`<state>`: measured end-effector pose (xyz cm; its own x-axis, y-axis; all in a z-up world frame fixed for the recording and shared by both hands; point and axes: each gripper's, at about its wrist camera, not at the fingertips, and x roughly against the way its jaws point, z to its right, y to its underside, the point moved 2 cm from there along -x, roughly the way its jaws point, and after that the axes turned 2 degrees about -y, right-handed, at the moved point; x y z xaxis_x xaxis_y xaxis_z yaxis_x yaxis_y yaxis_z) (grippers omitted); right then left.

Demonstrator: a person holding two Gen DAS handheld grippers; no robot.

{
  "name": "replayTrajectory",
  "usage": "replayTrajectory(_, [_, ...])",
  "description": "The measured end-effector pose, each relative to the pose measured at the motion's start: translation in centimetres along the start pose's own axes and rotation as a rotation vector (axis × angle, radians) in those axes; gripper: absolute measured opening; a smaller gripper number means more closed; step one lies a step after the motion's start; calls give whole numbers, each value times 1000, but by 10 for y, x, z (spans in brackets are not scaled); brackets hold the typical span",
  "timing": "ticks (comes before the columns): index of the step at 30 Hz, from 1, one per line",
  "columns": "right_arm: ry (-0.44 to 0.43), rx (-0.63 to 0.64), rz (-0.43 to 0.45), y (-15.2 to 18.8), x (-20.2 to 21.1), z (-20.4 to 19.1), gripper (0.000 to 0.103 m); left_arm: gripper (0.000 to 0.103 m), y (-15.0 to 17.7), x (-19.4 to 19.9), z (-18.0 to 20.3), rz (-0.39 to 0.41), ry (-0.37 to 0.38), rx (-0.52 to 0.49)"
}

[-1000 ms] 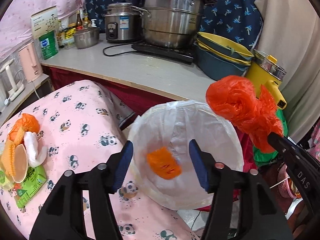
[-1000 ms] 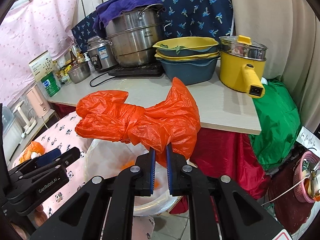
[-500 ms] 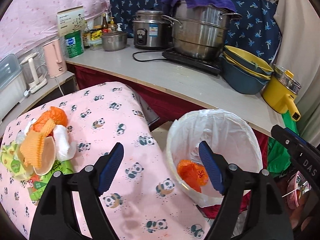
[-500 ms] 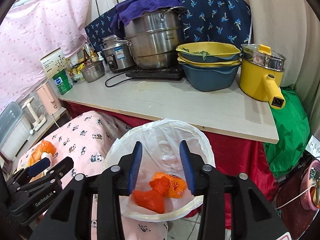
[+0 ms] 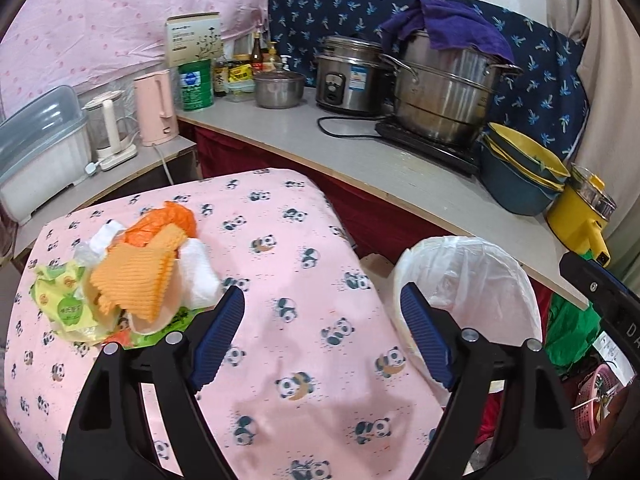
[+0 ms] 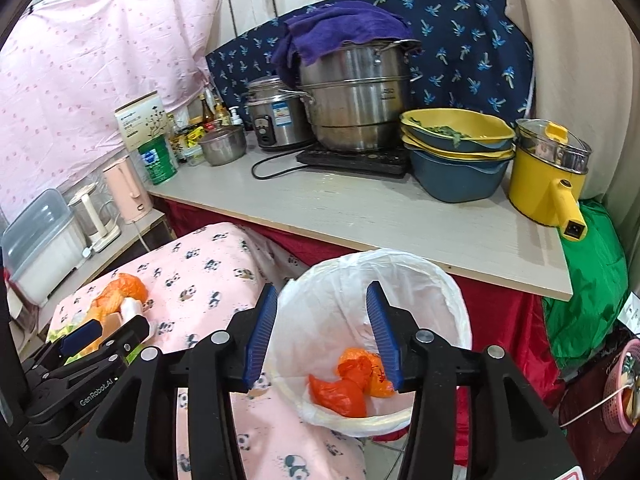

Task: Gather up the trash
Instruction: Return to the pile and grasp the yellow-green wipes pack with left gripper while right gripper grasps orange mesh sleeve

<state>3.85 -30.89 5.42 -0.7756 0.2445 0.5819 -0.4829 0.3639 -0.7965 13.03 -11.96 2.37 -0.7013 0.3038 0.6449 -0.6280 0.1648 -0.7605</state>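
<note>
1. Orange plastic, a crumpled bag [image 6: 340,390], lay at the bottom of the white-lined bin [image 6: 452,300], with a second orange scrap touching it on the right.
2. The right gripper [image 6: 322,334] hung over the bin's mouth, its blue-padded jaws spread wide and holding nothing.
3. The left gripper [image 5: 322,336] was also spread wide and empty, poised above the pink panda-print cloth [image 5: 296,248] that covered the table.
4. The bin [image 5: 472,276] stood just beside the table's right edge, below the grey counter [image 5: 360,164].
5. On the cloth, to the left of the left gripper, sat a heap of trash [image 5: 132,280]: an orange ridged piece on top, white wads, green-and-yellow wrappers and another orange bag behind. The gripper's left finger [image 5: 218,334] was near the heap's edge; I could not tell whether it touched.
6. On the counter stood a big steel pot [image 6: 356,100] under a purple towel, stacked bowls [image 6: 456,156] and a yellow electric pot [image 6: 548,184].
</note>
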Motion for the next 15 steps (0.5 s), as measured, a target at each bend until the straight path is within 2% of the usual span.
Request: replayTrajectory(15, [-146,136,-43,14,-3,-111,46,79,9,29,-108,27,-142,137])
